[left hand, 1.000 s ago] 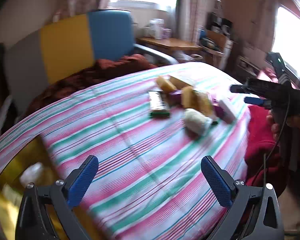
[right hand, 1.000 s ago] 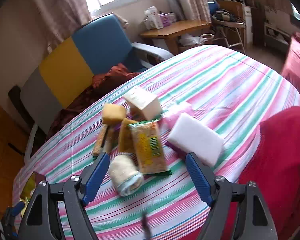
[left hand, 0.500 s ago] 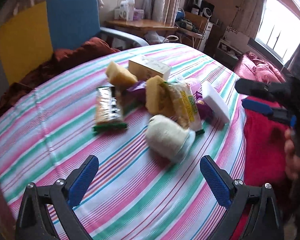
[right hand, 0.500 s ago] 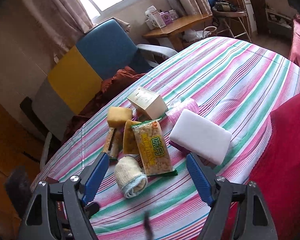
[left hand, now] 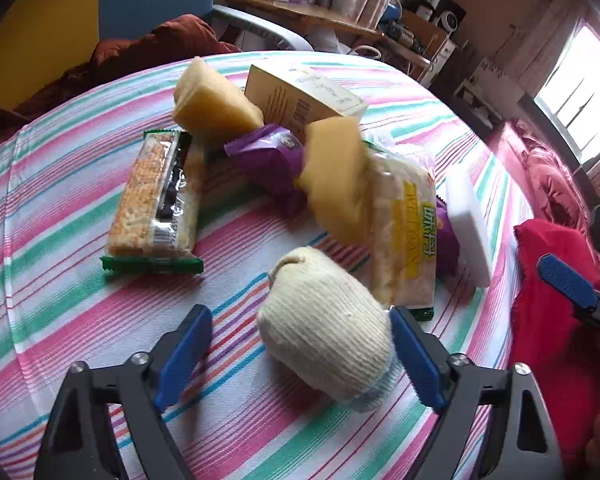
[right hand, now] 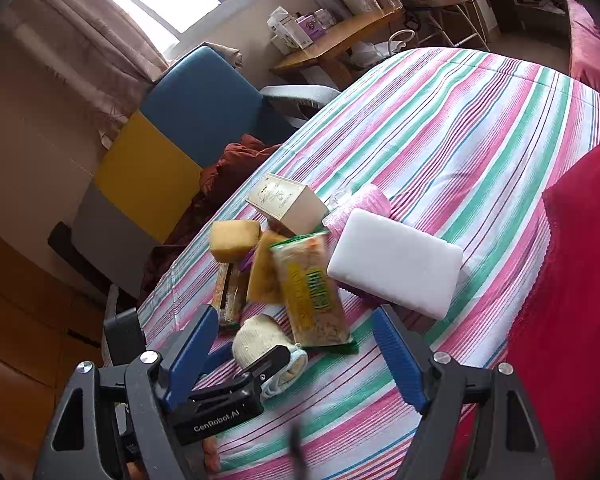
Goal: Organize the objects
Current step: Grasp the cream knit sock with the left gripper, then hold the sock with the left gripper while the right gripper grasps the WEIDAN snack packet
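A heap of small goods is noted on the striped worktop (left hand: 80, 216); the cream knitted roll (left hand: 328, 328) is seen at the near edge of the heap, directly ahead of the left hand-held gripper (left hand: 300, 352) and partly between its fingers; its long axis is judged to run obliquely, from far-left to near-right, with the pale blue end nearest the right finger (left hand: 414, 360); that finger is seen just beside or touching the roll, which cannot be settled; the left finger stands apart; the left hand-held gripper is held wide open and nothing is gripped; the right hand-held gripper (right hand: 296, 356) is likewise spread wide and empty, set farther back over the yellow snack packet (right hand: 312, 292); the left is judged nearer the roll.
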Demonstrator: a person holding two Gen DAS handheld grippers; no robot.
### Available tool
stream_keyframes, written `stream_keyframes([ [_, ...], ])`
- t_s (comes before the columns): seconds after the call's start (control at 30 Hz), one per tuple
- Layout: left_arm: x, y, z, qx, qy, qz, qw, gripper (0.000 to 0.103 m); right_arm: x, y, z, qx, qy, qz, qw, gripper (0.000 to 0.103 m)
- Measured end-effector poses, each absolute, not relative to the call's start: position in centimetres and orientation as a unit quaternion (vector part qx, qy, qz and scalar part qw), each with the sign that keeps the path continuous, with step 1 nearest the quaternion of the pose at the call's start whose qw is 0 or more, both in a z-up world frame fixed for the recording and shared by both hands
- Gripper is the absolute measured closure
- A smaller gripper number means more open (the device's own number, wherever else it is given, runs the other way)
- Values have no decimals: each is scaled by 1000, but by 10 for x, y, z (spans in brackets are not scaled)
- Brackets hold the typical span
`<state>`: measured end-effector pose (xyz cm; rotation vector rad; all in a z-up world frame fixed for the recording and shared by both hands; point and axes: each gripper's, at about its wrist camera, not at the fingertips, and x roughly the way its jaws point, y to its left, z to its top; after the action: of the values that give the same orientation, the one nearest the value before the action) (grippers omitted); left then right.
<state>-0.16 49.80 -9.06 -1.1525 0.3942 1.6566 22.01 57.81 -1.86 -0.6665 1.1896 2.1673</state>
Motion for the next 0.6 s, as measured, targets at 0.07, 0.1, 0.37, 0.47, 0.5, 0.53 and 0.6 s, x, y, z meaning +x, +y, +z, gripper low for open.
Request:
stream_keyframes([
  [0.07, 4, 494, -88, -475, 164, 675, 540, 42, 218, 578, -19, -254, 445, 809, 287, 22],
  [0.1, 8, 491, -85, -469, 167, 678, 541, 43, 217, 578, -20, -256, 444, 809, 287, 22],
  [0.37, 12, 416, -83, -476, 130, 692, 528, 44, 206, 577, -24, -294, 428, 802, 295, 22],
  [0.47, 11, 386, -83, -487, 113, 696, 516, 44, 196, 577, -30, -324, 424, 795, 288, 22],
  [0.5, 12, 376, -82, -488, 111, 698, 511, 44, 192, 576, -31, -335, 422, 793, 285, 22],
  [0.53, 11, 367, -81, -489, 109, 701, 508, 44, 188, 575, -33, -348, 419, 789, 283, 22],
  [0.6, 13, 346, -82, -488, 107, 706, 502, 43, 178, 572, -38, -376, 412, 781, 281, 22],
])
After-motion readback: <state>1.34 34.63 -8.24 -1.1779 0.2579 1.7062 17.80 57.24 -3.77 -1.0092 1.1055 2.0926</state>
